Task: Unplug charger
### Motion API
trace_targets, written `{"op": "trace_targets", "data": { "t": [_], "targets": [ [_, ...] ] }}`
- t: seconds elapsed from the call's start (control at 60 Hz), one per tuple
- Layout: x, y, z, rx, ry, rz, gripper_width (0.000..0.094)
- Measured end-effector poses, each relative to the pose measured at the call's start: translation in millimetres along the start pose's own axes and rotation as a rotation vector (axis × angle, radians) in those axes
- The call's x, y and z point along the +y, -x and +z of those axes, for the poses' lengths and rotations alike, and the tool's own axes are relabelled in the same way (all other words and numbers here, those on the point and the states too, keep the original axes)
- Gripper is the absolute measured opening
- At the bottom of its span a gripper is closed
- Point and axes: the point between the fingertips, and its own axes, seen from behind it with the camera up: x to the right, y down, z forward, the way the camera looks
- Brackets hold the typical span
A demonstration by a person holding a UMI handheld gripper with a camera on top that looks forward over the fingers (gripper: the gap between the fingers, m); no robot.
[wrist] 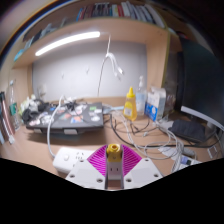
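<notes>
My gripper is shut on a small charger, a white-grey block with a yellow tip that points forward between the magenta pads. A white power strip lies on the wooden desk just left of the fingers. The charger sits to the right of the strip, not in it. White cables trail over the desk to the right of the fingers.
A yellow bottle and a blue-white container stand beyond the fingers. A dark monitor is at the right. A tray of clutter is at the left. A white cable hangs on the back wall under a bookshelf.
</notes>
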Motion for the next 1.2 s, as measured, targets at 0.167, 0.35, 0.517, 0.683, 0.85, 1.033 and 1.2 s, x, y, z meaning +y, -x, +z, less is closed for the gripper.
{"op": "trace_targets", "data": {
  "t": [0.167,0.35,0.517,0.683,0.85,1.033,1.2],
  "targets": [
    [-103.0,-12.3,-59.6,0.054,-0.243,-0.023,0.0204],
    [-130.2,-34.5,-104.7,0.081,-0.239,-0.105,0.0205],
    [-70.5,-62.0,-101.1,0.094,-0.062,-0.132,0.0208],
    [16.0,-73.6,-74.0,0.052,0.192,-0.115,0.0212],
    [55.6,-71.6,-45.4,0.000,0.325,-0.022,0.0228],
    [57.9,-78.1,-23.1,0.022,0.366,-0.007,0.0271],
    [58.9,-68.8,-11.3,-0.011,0.382,0.027,0.0332]
  ]
}}
